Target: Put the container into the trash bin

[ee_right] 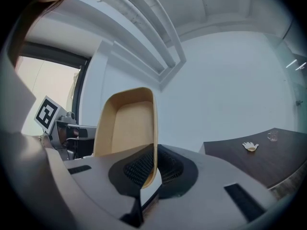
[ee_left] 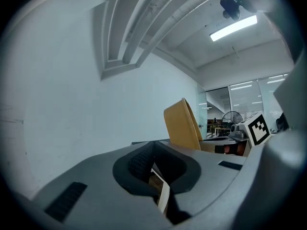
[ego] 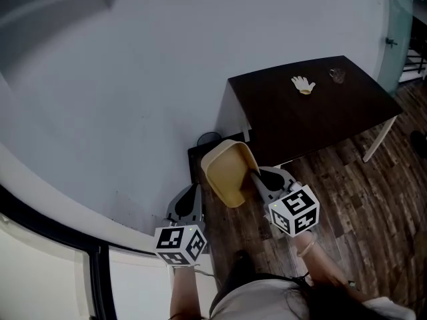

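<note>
A tan, tray-like container point(ego: 229, 172) hangs tilted in the air, its open side facing up and left. My right gripper point(ego: 257, 177) is shut on its right rim. In the right gripper view the container point(ee_right: 125, 128) stands upright between the pads, with the rim pinched at my right gripper point(ee_right: 153, 166). Below it, against the wall, a dark trash bin point(ego: 195, 163) shows only partly. My left gripper point(ego: 189, 203) hovers left of the container, shut and holding nothing. The left gripper view shows my left gripper point(ee_left: 152, 166) and the container point(ee_left: 181, 125) to its right.
A dark table point(ego: 313, 115) stands at the right, carrying a white glove point(ego: 303, 84) and a small glass point(ego: 337, 75). A pale wall point(ego: 120, 92) fills the left. Wood flooring point(ego: 347, 205) runs under the table. A round dark object point(ego: 208, 139) sits by the bin.
</note>
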Motion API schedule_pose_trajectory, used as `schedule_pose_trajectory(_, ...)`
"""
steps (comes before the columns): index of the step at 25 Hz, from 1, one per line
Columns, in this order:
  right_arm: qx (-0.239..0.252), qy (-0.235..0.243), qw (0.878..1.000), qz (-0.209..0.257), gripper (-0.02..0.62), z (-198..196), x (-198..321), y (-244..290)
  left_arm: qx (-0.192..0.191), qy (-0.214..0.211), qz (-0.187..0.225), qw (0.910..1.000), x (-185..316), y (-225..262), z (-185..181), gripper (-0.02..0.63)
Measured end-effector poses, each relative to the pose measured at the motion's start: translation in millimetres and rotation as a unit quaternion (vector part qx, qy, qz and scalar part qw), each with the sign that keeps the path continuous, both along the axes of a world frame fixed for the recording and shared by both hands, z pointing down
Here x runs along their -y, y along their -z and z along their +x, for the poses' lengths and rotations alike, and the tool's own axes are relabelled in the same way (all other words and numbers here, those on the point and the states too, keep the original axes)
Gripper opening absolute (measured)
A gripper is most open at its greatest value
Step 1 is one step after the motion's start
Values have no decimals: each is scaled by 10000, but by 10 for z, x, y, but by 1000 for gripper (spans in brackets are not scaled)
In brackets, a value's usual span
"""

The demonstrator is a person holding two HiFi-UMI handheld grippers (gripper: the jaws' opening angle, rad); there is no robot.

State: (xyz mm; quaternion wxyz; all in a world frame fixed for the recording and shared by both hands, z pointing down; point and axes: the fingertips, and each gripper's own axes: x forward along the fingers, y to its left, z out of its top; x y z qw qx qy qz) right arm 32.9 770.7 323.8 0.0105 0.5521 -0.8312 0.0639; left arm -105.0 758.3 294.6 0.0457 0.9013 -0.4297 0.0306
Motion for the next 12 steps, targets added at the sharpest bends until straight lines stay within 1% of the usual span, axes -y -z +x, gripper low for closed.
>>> schedule_pose_trajectory(6,-37,-107,9999,-91,18,75,507,-86,-31,-35,-30,10000,523,-59,23,18)
schedule_pose_trajectory(12,-43,-231,9995,-230,20,7,1207,-127,-13,-127,-66,9999,1290,-79,-15,18)
